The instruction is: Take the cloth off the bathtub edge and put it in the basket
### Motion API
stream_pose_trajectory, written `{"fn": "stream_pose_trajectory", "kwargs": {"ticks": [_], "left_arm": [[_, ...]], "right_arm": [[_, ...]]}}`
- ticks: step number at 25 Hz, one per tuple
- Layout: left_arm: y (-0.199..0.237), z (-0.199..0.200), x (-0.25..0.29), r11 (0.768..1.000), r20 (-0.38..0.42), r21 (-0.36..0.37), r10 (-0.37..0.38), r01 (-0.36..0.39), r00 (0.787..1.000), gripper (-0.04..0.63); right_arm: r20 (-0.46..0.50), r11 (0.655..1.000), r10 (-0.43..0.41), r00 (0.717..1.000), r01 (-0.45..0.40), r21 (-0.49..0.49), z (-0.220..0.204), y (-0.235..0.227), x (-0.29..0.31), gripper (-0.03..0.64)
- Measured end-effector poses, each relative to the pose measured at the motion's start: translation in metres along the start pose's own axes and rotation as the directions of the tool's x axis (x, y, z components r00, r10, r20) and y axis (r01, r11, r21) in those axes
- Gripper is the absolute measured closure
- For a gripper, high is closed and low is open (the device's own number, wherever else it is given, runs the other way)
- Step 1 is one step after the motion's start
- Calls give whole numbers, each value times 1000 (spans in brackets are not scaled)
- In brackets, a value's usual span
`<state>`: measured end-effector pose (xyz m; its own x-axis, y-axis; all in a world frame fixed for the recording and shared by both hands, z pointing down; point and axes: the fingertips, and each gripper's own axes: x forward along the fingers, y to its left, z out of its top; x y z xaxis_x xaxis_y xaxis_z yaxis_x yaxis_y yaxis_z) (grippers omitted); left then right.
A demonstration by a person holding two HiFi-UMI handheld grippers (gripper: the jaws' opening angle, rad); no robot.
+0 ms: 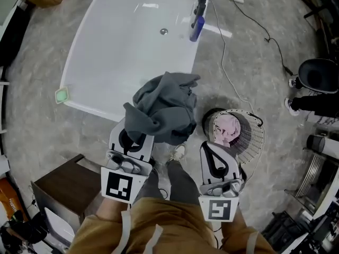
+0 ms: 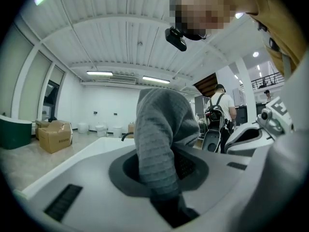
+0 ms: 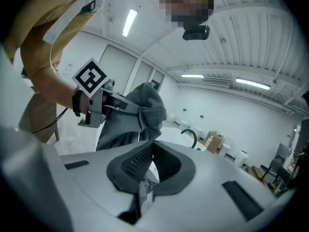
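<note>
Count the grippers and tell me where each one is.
2. The left gripper is by the bathtub's near edge, shut on the grey cloth; the right gripper, jaws together, is at the basket's near side. No others show.

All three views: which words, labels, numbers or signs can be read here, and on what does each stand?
No text can be read in any view.
Cardboard box: dark print on its side, too small to read.
Left tool and right tool: square black-and-white markers, patterns only, no letters.
Cloth: no label shows.
</note>
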<state>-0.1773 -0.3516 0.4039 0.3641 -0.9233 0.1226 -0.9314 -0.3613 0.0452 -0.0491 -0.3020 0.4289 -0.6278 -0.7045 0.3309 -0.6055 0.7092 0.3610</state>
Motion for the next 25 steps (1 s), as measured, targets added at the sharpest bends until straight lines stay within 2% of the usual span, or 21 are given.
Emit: {"fn": "stream_pose_trajectory", "kwargs": {"ticks": [6,10,15,20,25], "left_arm": [[-7,74,-29,999,79,46,-27,24,996,508],[-12,132,-59,997,154,63,-45,36,987,508],[-31,200,-100,989,253,127,-102,72,962,508],[-39,249,-154,986,311,138,-128,89,942,508],[-46,281,-210,985,375,164,-118,60,920,508]], "right_arm": [[53,999,-33,998,34,-20,45,-1,-18,612],[95,998,-50,994,53,-27,77,-1,-30,612],[147,995,-67,987,76,-57,114,-2,-43,612],[167,993,-84,982,97,-71,144,12,-65,612],[209,988,-75,975,102,-118,171,32,-85,612]]}}
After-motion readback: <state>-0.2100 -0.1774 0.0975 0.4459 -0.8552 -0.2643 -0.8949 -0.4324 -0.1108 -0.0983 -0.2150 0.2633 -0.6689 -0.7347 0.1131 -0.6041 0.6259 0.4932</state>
